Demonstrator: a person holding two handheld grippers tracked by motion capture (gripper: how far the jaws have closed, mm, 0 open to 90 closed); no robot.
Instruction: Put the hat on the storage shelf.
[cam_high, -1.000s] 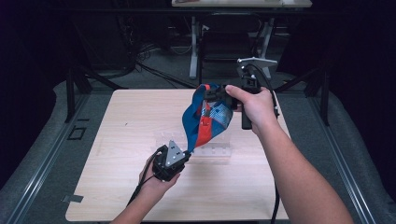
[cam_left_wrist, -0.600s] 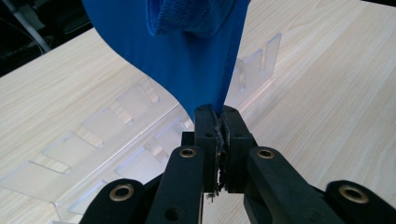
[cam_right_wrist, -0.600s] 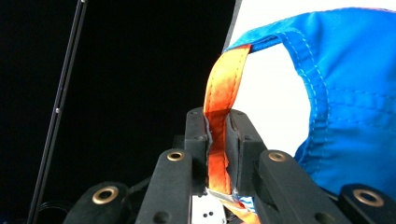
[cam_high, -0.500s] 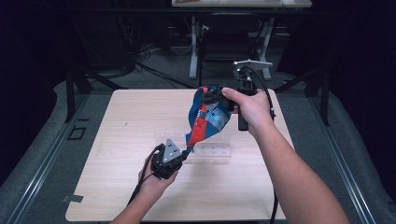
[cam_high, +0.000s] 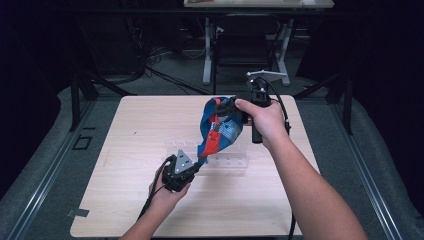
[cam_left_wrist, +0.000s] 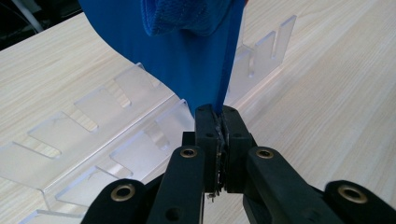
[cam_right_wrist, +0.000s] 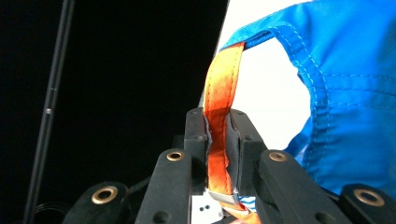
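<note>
Blue fabric garment (cam_high: 220, 131) with an orange strap (cam_high: 215, 122), stretched in the air above the middle of the table between two grippers, upper end at the right, lower end at the left. Looks like a small vest or bib; exact kind not clear. Pale printed patch on its front, facing the high camera.

Orange strap (cam_right_wrist: 219, 140) pinched flat between the jaws of the right gripper (cam_high: 235, 109), clamped tight on it, blue hem stitched to the strap just above. Right hand (cam_high: 265, 120) wrapped round that gripper's handle, raised above the far right part of the table.

Lower blue edge (cam_left_wrist: 205, 70) nipped between the jaws of the left gripper (cam_high: 192, 167), pressed together on the cloth. Left hand (cam_high: 167, 192) low, near the table's front.

Clear acrylic slotted rack (cam_high: 225, 160) lying on the light wooden table (cam_high: 125, 150), directly under the hanging cloth, just beyond the left gripper.
</note>
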